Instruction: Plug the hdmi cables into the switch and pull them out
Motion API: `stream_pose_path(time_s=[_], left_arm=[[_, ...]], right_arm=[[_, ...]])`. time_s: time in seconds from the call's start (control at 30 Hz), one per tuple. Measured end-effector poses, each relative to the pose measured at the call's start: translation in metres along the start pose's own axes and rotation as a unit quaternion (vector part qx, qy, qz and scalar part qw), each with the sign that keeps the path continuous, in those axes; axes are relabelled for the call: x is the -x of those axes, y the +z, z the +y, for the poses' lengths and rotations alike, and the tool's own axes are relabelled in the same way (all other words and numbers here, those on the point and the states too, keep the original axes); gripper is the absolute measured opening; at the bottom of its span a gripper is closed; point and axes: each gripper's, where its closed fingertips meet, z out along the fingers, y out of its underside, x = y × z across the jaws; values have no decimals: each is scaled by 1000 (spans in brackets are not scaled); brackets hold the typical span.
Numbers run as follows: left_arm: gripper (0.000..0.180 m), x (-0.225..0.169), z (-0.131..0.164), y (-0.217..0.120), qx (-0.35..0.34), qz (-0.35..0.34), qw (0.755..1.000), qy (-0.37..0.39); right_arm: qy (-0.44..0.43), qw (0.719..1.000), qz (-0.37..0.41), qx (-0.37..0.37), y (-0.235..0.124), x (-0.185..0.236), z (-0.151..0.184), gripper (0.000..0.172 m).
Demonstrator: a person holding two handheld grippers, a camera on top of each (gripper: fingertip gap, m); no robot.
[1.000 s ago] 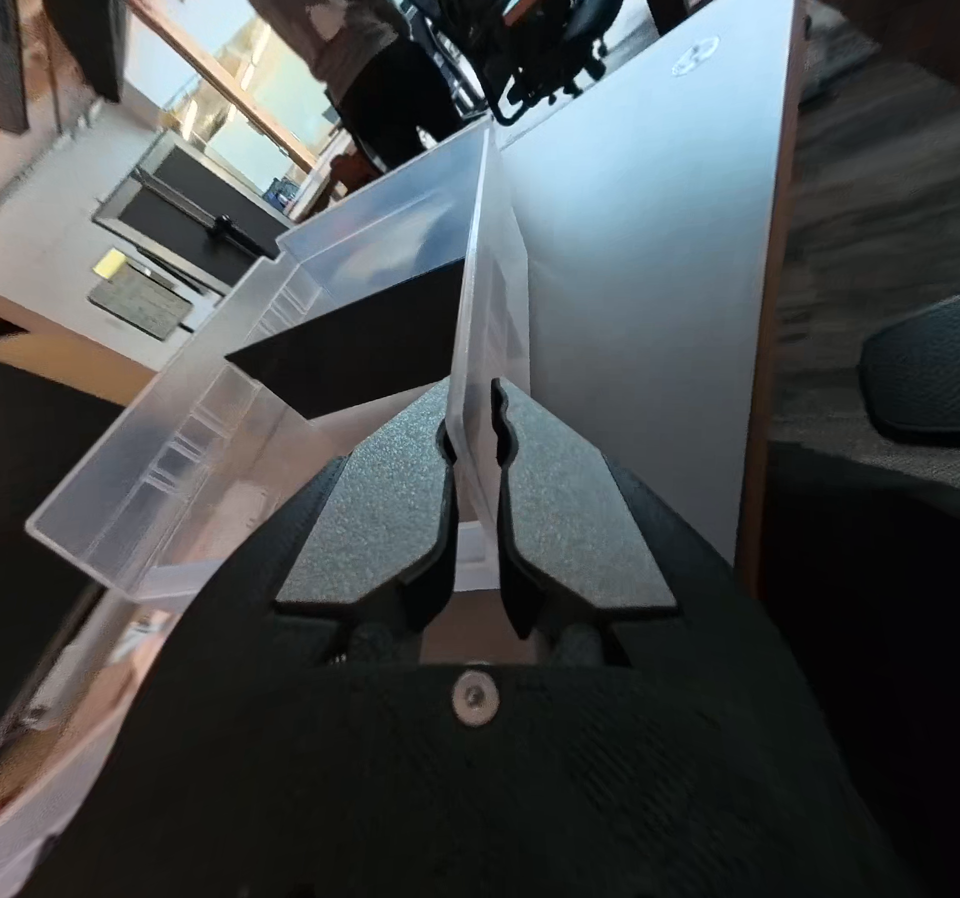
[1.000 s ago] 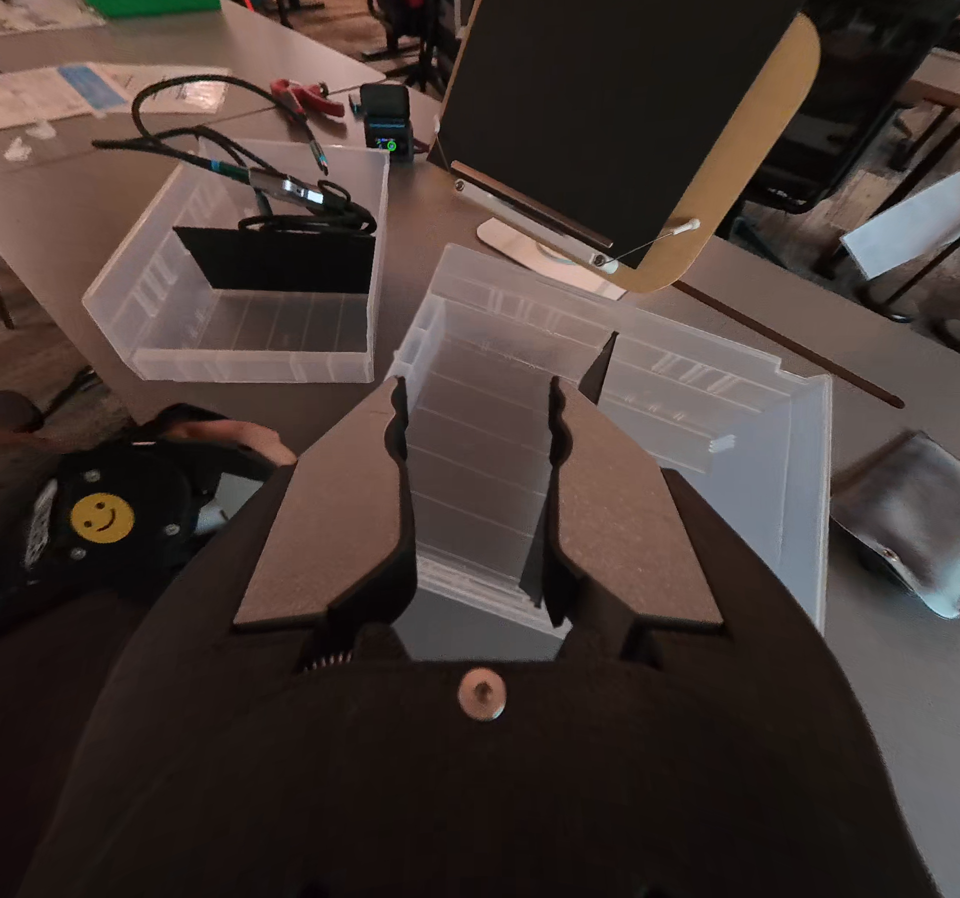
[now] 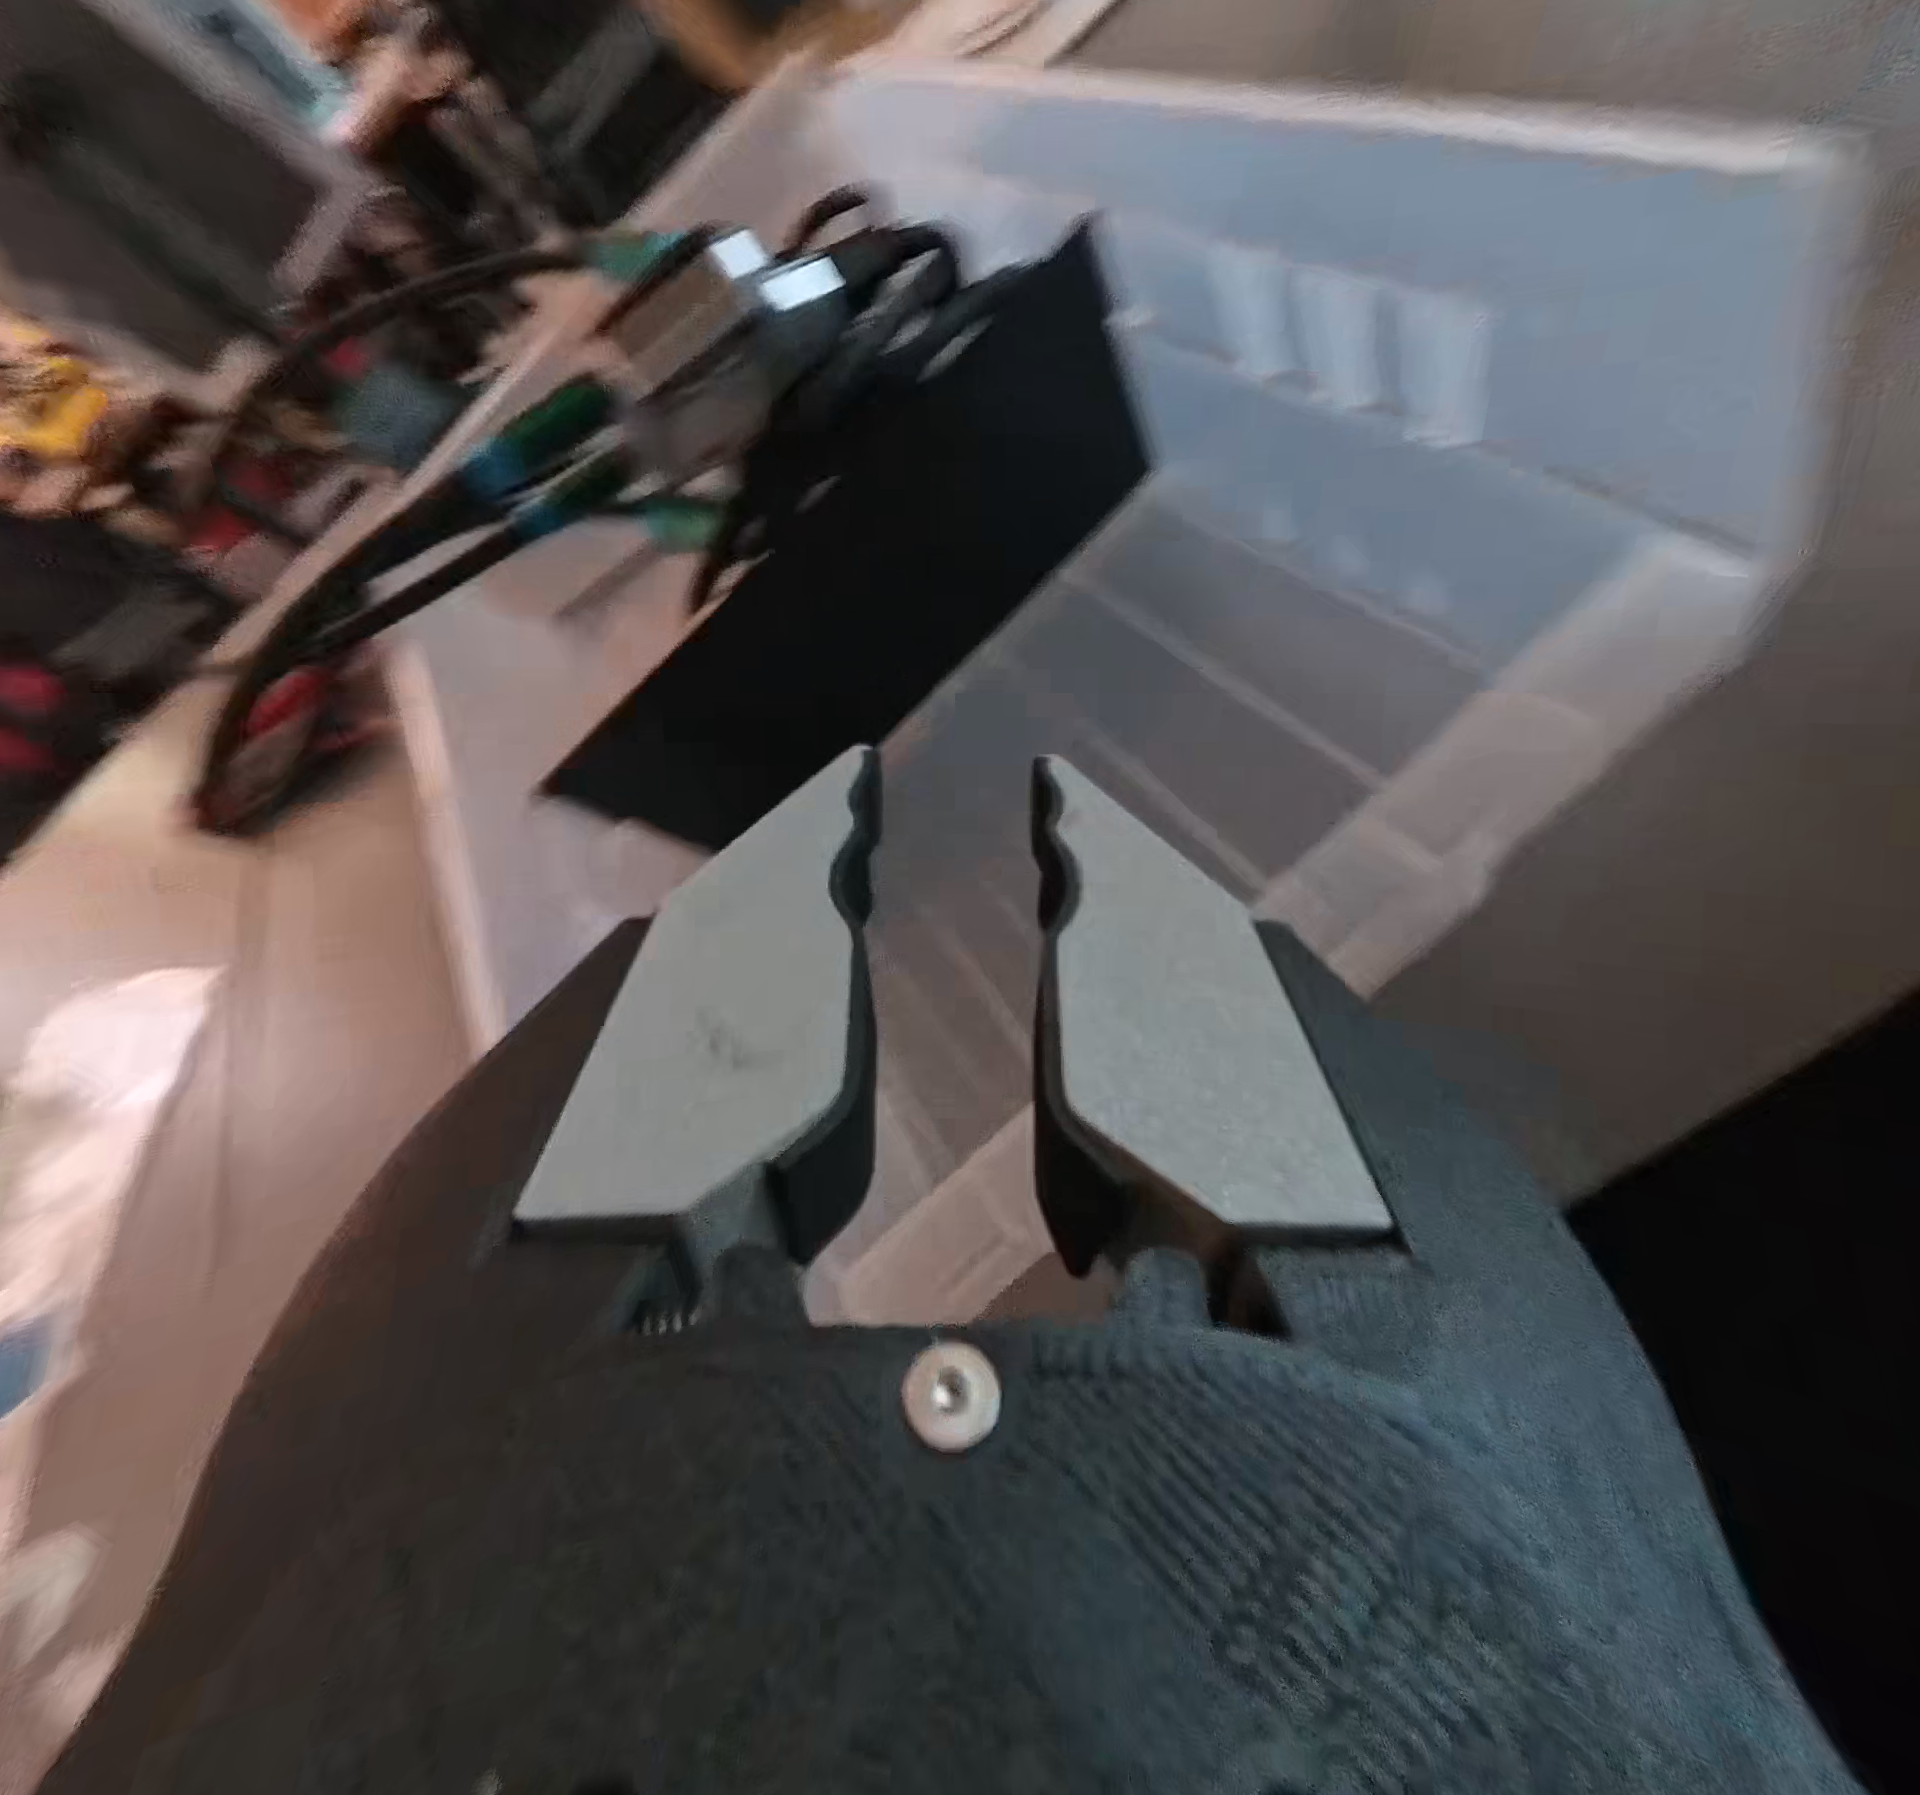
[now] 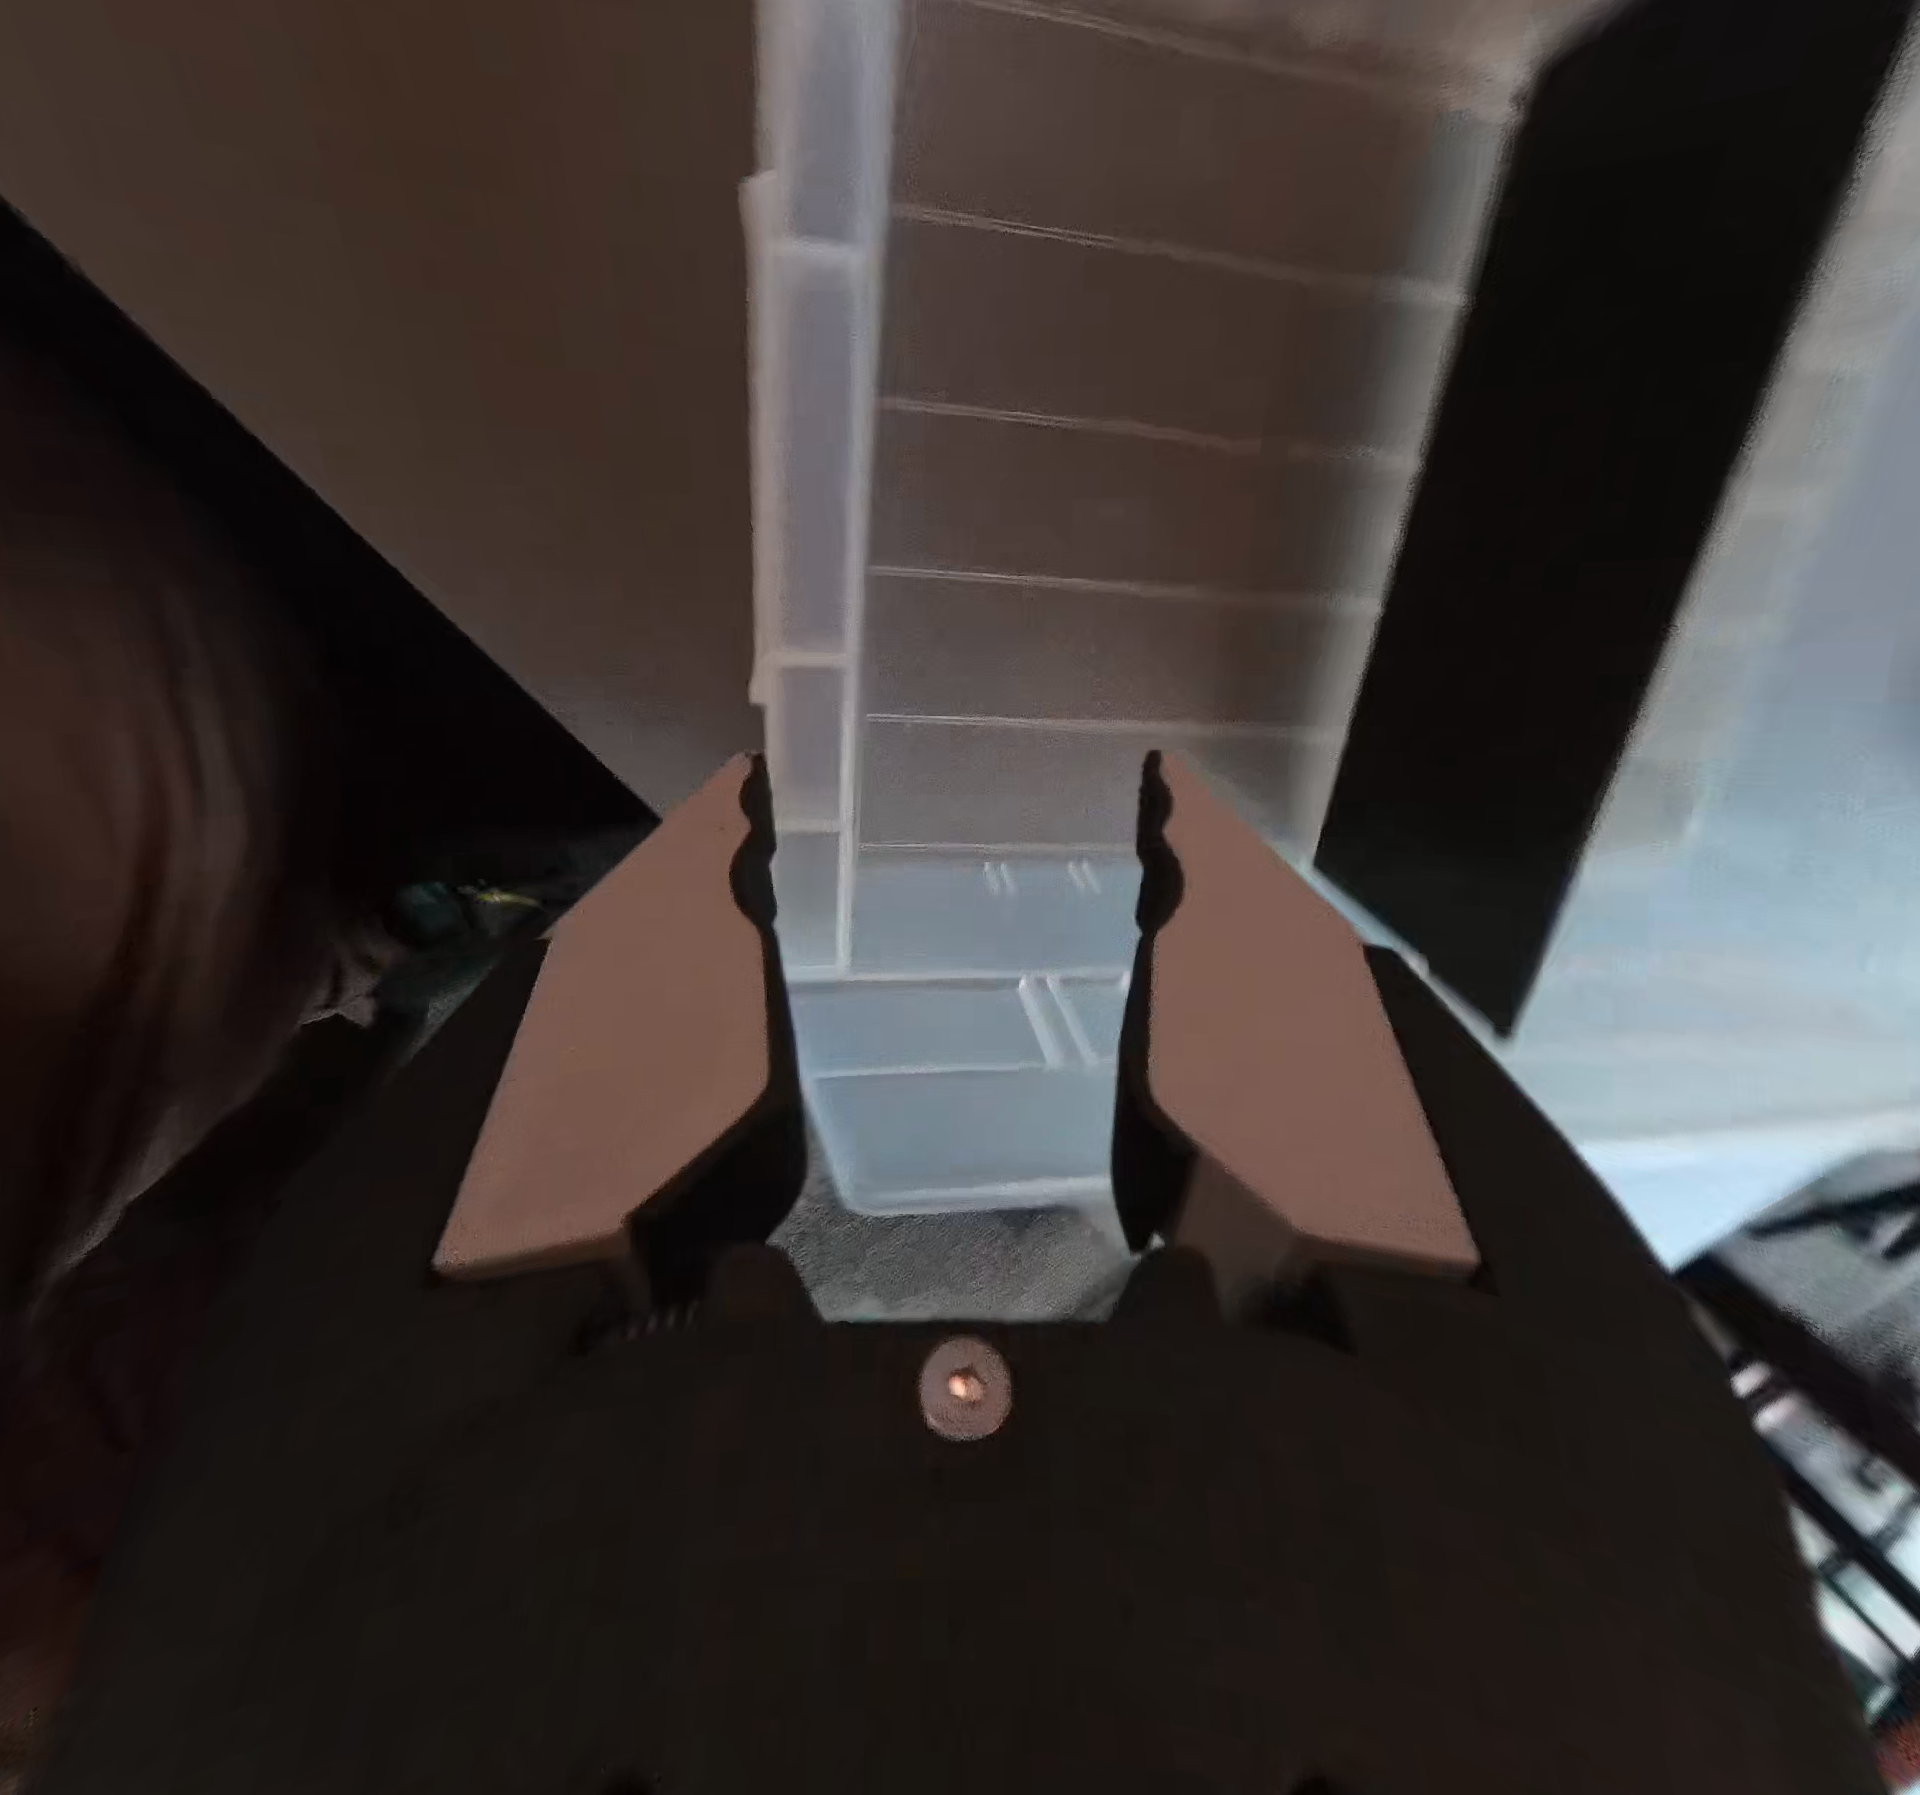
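Both your left gripper and right gripper are spread apart and empty, each over a clear bin. The cables and silvery switch lie blurred beyond the black divider; whether anything is plugged in is unclear, so the plugging and pulling look undone.

Both of my views are smearing with motion blur. A grey tabletop is running under the left view, light pooling pale on its near-left part. Beyond it I am making out dark furniture and a wooden post, all blurred. In the right view the same grey table surface is filling the upper left, its edge cutting diagonally against dark floor. Lighting is reading dim and warm.
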Motion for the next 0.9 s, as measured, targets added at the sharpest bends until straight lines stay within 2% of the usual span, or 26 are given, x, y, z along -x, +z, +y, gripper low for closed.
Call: stream_pose_path(time_s=[0.03,0.07,0.17,0.23,0.3,0.33,0.37,0.4,0.47,0.53,0.57,0.6,0.63,0.67,0.8,0.83,0.9], left_arm=[[28,17,11,-4,10,-27,1000,6],[35,28,19,-9,18,-43,999,5],[39,25,11,-20,-15,-27,999,-25],[46,1,-12,-22,-57,23,997,-53],[62,-30,-37,-20,-91,79,990,-79],[56,-40,-48,-16,-103,88,987,-90],[34,-44,-55,-10,-110,81,986,-95],[22,-44,-59,-3,-111,63,987,-100],[21,-44,-62,11,-104,32,986,-125],[14,-57,-61,16,-85,57,987,-128],[12,-60,-60,15,-79,68,987,-119],[24,-56,-60,11,-81,62,988,-118],[44,-50,-62,4,-89,55,987,-121],[51,-45,-66,-5,-102,56,985,-124],[68,-40,-87,-38,-168,89,969,-159],[67,-46,-92,-39,-173,101,966,-162],[74,-64,-90,-27,-149,114,973,-136]], right_arm=[[36,999,19,-2,-8,-14,16,62],[77,995,53,-14,-17,-33,29,45],[169,980,70,-78,-44,-57,45,49],[184,971,52,-143,-56,-56,26,59],[161,963,14,-214,-66,-42,-13,68],[147,958,-9,-245,-69,-31,-35,68],[127,954,-37,-269,-69,-16,-57,71],[104,954,-59,-275,-65,-2,-73,75],[113,959,-40,-258,-46,0,-97,84],[141,960,-13,-242,-26,-7,-112,83],[145,961,3,-235,-20,-12,-115,93],[154,958,9,-241,-18,-16,-119,89],[161,954,-3,-251,-20,-15,-122,89],[163,951,-22,-262,-24,-13,-123,91],[183,917,-47,-351,-62,-18,-128,84],[185,907,-57,-374,-69,-17,-132,87],[180,896,-53,-403,-72,-15,-141,107]])
